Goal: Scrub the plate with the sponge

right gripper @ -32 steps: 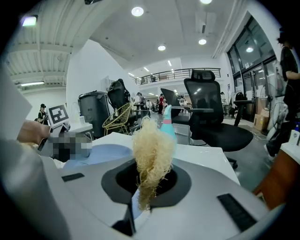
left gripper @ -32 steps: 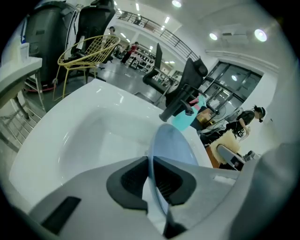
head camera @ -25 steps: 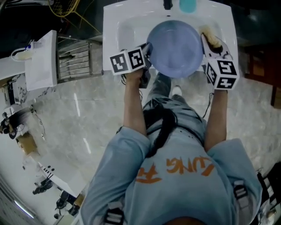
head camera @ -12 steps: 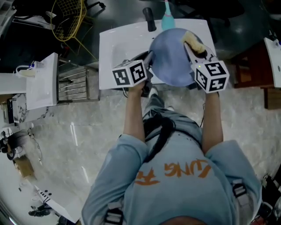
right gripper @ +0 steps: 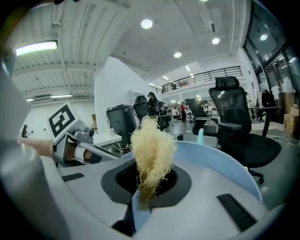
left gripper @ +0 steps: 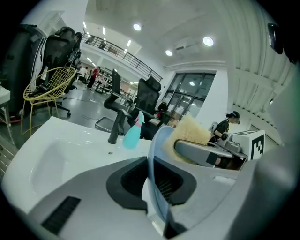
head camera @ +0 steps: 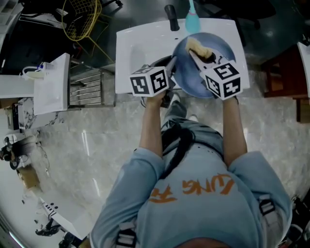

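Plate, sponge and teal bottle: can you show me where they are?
plate [head camera: 190, 73]: head view, on its bare blue face.
sponge [head camera: 198, 47]: head view, on its yellow middle.
teal bottle [head camera: 193, 23]: head view, on its body.

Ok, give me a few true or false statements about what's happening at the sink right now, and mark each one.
1. The left hand-held gripper is shut on the rim of the blue plate. True.
2. The right hand-held gripper grips a green cloth. False: it is shut on a pale yellow fibrous sponge.
3. The blue plate lies flat on the floor. False: it is held up over the white sink.
4. A teal bottle stands beside the black faucet at the back of the sink. True.
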A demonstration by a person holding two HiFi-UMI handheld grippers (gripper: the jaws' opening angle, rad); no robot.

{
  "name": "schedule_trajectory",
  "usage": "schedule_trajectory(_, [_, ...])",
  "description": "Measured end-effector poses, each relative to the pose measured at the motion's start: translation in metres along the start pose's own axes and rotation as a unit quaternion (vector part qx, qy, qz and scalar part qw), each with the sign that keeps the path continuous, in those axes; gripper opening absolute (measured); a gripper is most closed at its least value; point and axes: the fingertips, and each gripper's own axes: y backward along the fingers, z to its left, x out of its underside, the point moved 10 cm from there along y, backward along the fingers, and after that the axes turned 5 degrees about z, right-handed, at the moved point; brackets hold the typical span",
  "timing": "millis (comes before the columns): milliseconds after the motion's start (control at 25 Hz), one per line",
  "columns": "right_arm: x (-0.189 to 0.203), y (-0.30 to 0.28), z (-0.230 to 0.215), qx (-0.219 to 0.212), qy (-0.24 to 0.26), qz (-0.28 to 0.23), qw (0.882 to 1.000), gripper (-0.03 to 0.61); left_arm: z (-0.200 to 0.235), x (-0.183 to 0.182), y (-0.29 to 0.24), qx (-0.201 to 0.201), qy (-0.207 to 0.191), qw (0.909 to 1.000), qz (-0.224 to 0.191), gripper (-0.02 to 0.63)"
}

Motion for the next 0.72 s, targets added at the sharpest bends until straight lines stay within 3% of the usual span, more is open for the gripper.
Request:
schedule_trajectory(360, [0.005,-0.062,0.054,-0.075,0.023,0.023,0.997,0.031,0.032,0.031,0.052,-0.044,0.021,0.9986,-0.018,0.031])
schedule_trajectory(560, [0.007,-0.075,0.064,-0.078,0.022,0.027,0.996,0.032,0.044,0.041,0.074,-0.060,0.026,0.9976,-0.023,0.031])
schedule_trajectory(720, [0.009,-0.071,0.055,-0.050,0.006,0.026,0.998,0.032,0.045,0.042,0.077,-0.063,0.020,0.9977,-0.015,0.031])
